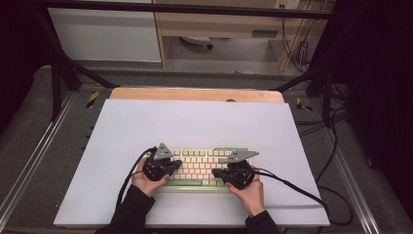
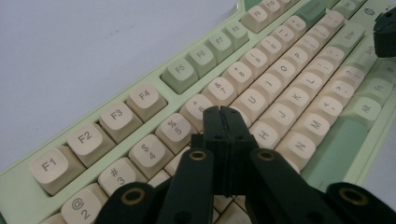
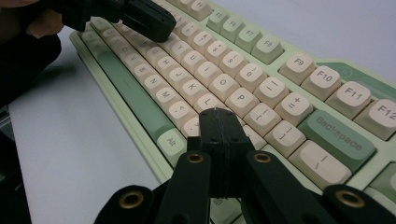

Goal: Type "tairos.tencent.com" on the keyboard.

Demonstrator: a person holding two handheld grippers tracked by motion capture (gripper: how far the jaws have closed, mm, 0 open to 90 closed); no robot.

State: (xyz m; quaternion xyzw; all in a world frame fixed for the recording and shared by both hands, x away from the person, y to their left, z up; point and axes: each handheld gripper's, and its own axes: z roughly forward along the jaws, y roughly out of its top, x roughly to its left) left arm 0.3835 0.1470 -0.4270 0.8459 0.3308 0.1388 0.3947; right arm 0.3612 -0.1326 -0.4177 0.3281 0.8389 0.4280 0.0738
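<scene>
We are holding the left gripper (image 2: 223, 112) and right gripper (image 3: 215, 114), both fully closed and gripping nothing, over a green keyboard (image 1: 204, 168) on the counter (image 1: 146, 126).

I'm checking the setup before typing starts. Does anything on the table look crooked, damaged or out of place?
Nothing stands out. The keyboard lies flat and square on the white mat, with its keycaps seated in even rows. The left gripper and right gripper are both shut, poised over the keys.
</scene>
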